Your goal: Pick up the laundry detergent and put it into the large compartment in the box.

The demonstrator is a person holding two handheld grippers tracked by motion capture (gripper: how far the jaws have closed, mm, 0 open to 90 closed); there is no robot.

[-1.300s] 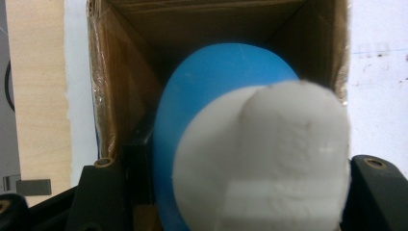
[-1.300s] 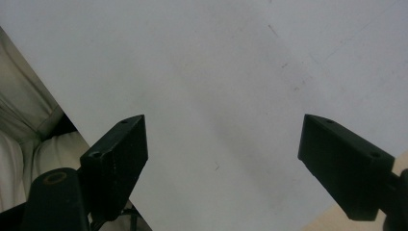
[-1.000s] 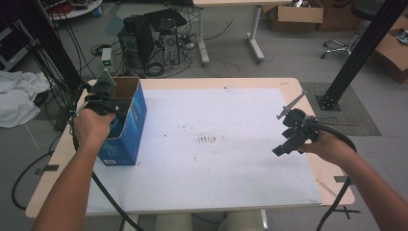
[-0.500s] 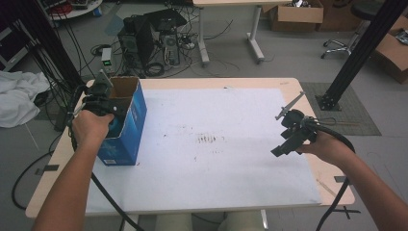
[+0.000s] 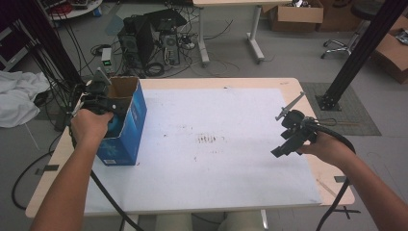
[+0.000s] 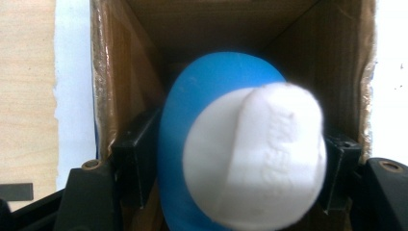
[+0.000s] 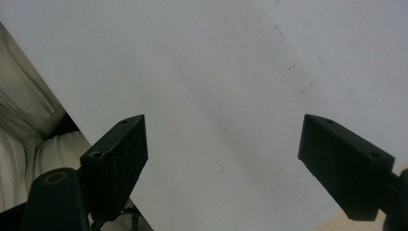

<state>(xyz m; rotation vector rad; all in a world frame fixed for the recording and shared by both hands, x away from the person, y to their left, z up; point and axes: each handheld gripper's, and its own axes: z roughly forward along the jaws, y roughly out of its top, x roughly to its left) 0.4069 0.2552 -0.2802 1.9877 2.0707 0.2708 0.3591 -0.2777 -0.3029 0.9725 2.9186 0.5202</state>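
My left gripper [image 6: 235, 159], over the blue cardboard box [image 5: 126, 126] at the table's 9 o'clock, has just been opening; the blue bottle [image 6: 192, 120] sits between its jaws, contact unclear. Right gripper [image 7: 221, 159] gapes empty at 3 o'clock.

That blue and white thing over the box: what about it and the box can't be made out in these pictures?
- Blue and white object, left gripper view: its lower part is cut off by the bottom edge, and the raised lettering is blurred.
- Whether the left tool still presses it: its jaws have just been opening, and the object hides the contact.
- Box bottom: the object hides it in the left gripper view; the hand hides the opening in the high view.
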